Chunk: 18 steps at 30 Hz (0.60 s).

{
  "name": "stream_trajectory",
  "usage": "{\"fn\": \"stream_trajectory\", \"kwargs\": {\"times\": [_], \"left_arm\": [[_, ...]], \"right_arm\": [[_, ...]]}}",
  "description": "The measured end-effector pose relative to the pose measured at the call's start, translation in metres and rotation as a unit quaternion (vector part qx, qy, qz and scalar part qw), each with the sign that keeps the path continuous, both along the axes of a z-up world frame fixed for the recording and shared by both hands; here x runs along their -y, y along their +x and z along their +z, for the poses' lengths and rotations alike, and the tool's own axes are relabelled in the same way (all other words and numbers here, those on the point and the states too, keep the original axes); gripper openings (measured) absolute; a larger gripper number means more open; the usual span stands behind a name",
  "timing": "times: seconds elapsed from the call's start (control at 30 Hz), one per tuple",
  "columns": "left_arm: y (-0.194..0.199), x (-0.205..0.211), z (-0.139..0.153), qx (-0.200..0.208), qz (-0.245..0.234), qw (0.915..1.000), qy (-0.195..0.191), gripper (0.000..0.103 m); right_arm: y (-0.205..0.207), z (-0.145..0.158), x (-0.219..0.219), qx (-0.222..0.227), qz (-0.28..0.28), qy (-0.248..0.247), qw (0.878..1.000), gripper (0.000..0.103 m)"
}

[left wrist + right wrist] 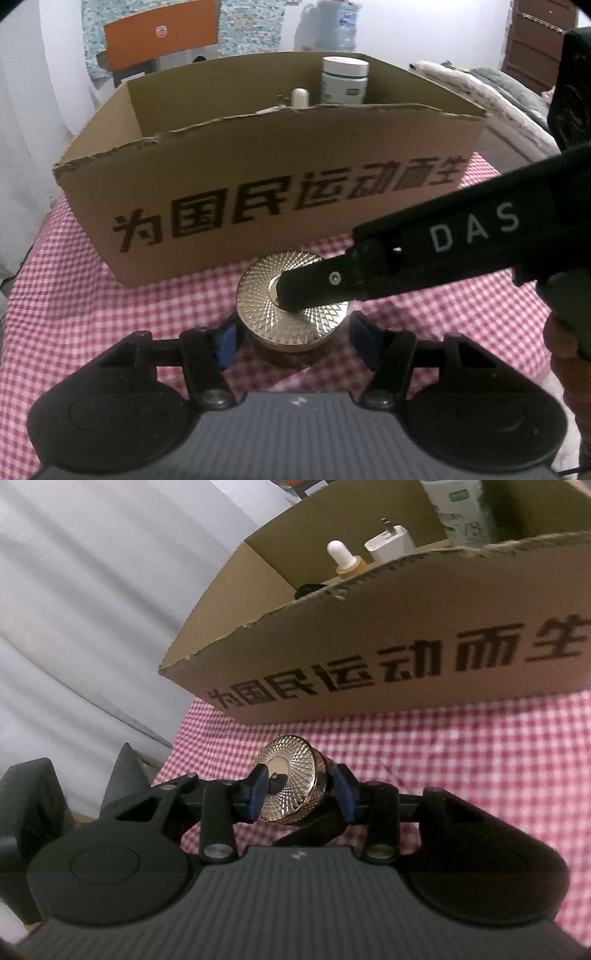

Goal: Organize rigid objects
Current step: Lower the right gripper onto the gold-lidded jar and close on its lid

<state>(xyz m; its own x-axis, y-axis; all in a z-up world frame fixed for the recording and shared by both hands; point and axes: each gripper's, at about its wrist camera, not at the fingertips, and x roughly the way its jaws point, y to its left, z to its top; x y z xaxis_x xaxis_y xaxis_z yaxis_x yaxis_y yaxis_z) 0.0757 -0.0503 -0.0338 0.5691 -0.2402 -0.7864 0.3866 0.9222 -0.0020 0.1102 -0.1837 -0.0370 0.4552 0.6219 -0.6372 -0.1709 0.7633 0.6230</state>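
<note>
A round jar with a ribbed gold lid (pixel 284 302) stands on the checked cloth just in front of a cardboard box (pixel 258 177). My left gripper (pixel 293 336) is open, its blue pads on either side of the jar without touching it. My right gripper (pixel 299 794) comes in from the right in the left wrist view (pixel 288 295). It is shut on the jar (pixel 291 790), one finger on the lid's top and the other against its underside.
The box (pixel 369 653) holds a white supplement bottle (pixel 344 79), a dropper bottle (pixel 341 559) and a white charger plug (pixel 391 544). The red and white checked cloth (pixel 74 295) covers the table. Bedding lies at the right (pixel 498 88).
</note>
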Motion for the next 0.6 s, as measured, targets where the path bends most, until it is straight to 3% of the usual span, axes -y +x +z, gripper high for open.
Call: {"fn": "stream_trajectory", "kwargs": {"times": [0.3, 0.6], "left_arm": [[-0.02, 0.013, -0.001, 0.0, -0.024, 0.9997, 0.001, 0.063], [-0.011, 0.022, -0.005, 0.005, -0.028, 0.9995, 0.012, 0.063]], "right_arm": [[-0.017, 0.002, 0.016, -0.001, -0.014, -0.01, 1.0, 0.041], [-0.017, 0.001, 0.021, -0.002, -0.015, -0.004, 1.0, 0.041]]}}
